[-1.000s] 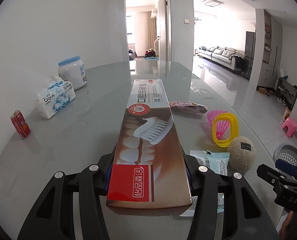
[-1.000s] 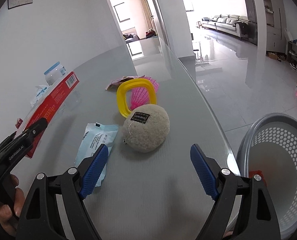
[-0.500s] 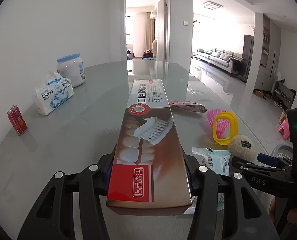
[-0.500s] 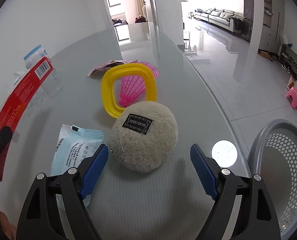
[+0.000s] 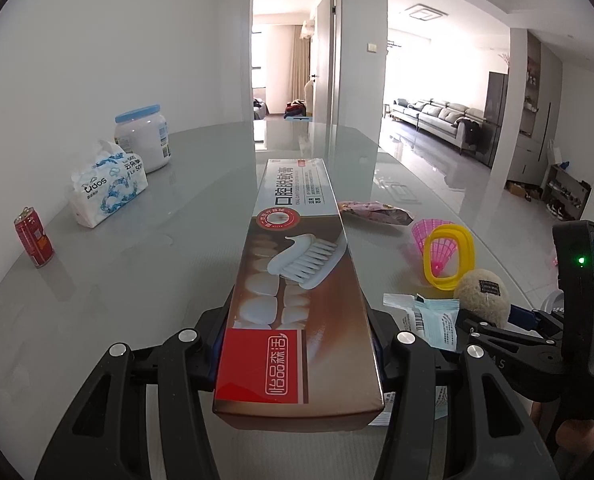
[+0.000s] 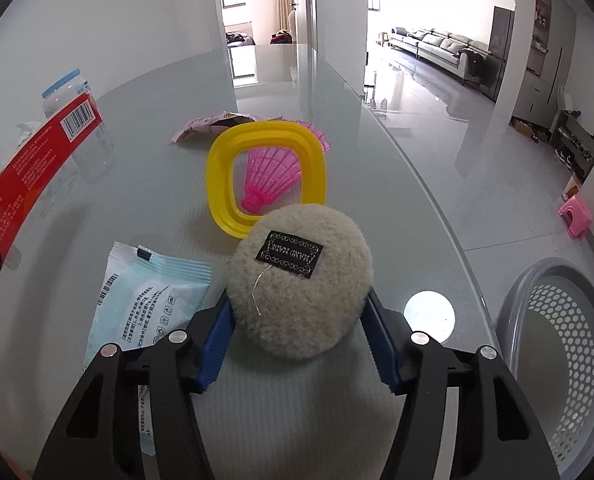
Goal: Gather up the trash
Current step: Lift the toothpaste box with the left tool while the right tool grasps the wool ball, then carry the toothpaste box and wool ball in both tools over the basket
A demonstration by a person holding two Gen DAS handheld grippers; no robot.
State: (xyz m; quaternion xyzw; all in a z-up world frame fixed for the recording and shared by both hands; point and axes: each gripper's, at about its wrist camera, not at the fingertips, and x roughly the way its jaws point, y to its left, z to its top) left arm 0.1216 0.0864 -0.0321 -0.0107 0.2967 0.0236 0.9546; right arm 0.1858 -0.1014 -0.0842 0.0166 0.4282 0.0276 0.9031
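Left tongs (image 5: 297,344) clench the toothpaste box (image 5: 297,288) at lower centre, lifted above the counter (image 5: 137,280). Right tongs (image 6: 297,344) grip the fuzzy ball (image 6: 301,280) with both blue pads — it sits at frame centre, touching the yellow ring (image 6: 267,176) and the blue packet (image 6: 149,304). The grey basket (image 6: 557,344), lower right, stands beyond the counter's curved edge — bare glass lies between.
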